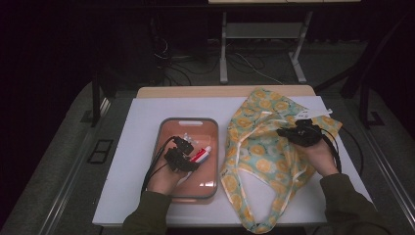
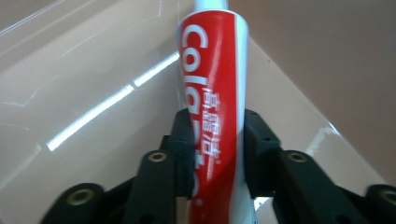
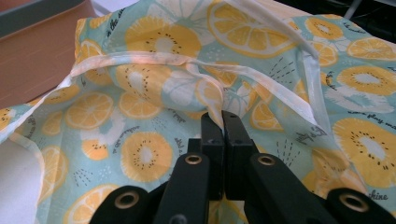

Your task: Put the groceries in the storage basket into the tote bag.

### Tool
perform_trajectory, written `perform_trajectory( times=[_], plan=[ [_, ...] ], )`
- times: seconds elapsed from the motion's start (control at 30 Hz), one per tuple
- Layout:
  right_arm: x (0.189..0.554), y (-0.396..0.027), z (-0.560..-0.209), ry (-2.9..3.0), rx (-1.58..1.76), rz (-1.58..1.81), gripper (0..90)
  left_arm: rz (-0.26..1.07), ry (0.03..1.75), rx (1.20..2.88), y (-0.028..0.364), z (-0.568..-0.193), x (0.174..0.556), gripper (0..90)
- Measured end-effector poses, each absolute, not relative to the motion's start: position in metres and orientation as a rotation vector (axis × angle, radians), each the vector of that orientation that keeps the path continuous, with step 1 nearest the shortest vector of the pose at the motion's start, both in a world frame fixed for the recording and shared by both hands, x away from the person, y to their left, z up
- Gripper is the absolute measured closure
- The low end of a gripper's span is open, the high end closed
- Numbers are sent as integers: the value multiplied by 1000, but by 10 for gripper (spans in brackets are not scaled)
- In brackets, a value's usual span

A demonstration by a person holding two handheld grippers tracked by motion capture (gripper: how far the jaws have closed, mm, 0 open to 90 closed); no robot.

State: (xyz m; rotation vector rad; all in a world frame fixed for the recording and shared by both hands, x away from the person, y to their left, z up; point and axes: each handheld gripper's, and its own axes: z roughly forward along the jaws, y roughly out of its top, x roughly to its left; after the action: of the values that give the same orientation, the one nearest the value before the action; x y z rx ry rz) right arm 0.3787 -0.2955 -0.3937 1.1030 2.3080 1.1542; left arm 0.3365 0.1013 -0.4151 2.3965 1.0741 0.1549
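Squeezing the toothpaste tube tight, the left tool sits over the pink tray — the right tool pinches the fruit-print bag, probably to keep it open.

One toothpaste tube, one tray, one fruit-print cloth bag, two claws.

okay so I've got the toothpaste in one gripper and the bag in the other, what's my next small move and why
Probably lift the toothpaste tube straight up out of the tray: the left gripper is shut on it, and the right gripper already pinches the fruit-print bag beside the tray.
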Motion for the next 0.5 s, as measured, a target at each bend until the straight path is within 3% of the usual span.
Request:
perform_trajectory(
  times=[0.5],
  plan=[
    [379, -296, -394, 2310, 1112, 1165, 885, 112, 1030, 2248, 107, -388, 339, 738]
  ],
)
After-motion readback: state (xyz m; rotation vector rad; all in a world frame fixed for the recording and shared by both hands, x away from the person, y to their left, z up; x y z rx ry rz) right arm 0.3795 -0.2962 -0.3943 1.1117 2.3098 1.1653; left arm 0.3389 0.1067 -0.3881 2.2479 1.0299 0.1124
